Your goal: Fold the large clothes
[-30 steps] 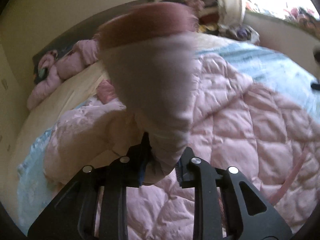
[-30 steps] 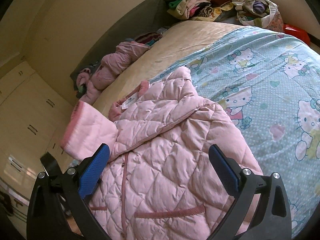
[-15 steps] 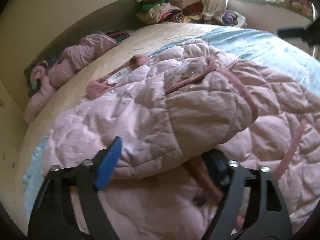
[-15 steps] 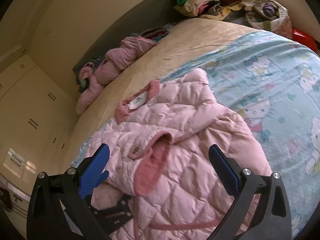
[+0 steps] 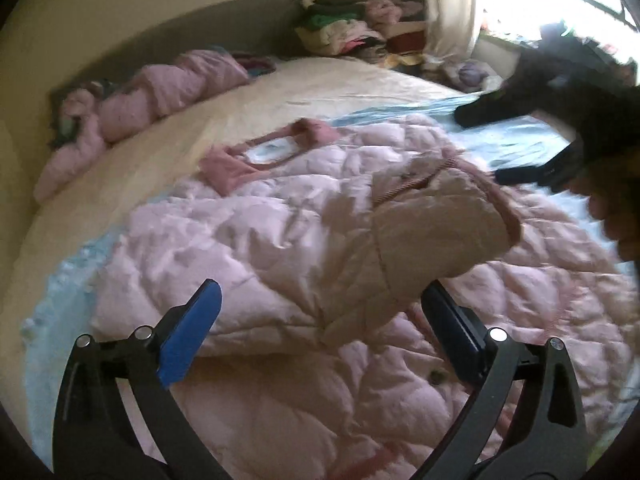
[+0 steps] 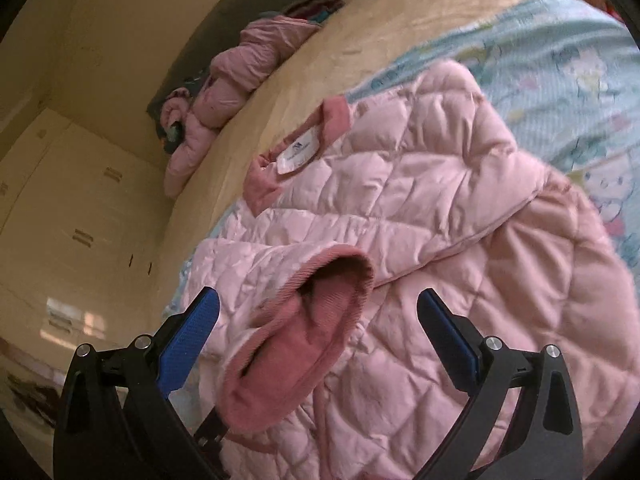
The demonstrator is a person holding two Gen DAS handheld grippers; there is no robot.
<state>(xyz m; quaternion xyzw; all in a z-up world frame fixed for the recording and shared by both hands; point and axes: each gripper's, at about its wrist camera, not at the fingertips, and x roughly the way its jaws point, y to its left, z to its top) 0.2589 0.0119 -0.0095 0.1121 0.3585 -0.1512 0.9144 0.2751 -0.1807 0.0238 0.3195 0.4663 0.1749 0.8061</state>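
Pink quilting is filling both views: the jacket (image 5: 304, 240) is lying spread on the bed (image 5: 360, 80), its front up, partly on the pale blue printed sheet (image 6: 560, 68) and partly on the cream cover beyond it. Its darker collar (image 5: 228, 166) and white label (image 6: 298, 154) are pointing toward the headboard (image 5: 180, 40). One sleeve (image 5: 420, 240) is lying folded across the jacket's chest, with its ribbed cuff (image 6: 320, 320) gaping open near the jacket's middle.

The left gripper (image 5: 324, 332) is hovering just above the jacket's lower half, its jaws opening wide; the folded sleeve is sitting loose between the blue pads (image 5: 188, 340) without either pad pressing on it. The right gripper (image 6: 320, 332) is hanging over the jacket from the other side, jaws spread wide on either side of the cuff, gripping nothing; in the left view it is showing as a dark blurred shape (image 5: 552, 120) over the jacket's far edge, with part of a hand (image 5: 616, 208) beside it.

Beyond the jacket, by the headboard, a second pink garment (image 5: 160, 92) is lying bunched up. Farther off, in the corner past the bed, a pile of mixed clothes (image 5: 352, 28) is sitting beside a curtain (image 5: 452, 4). Cream cupboard doors (image 6: 80, 208) are standing beside the bed, on the jacket's collar side.
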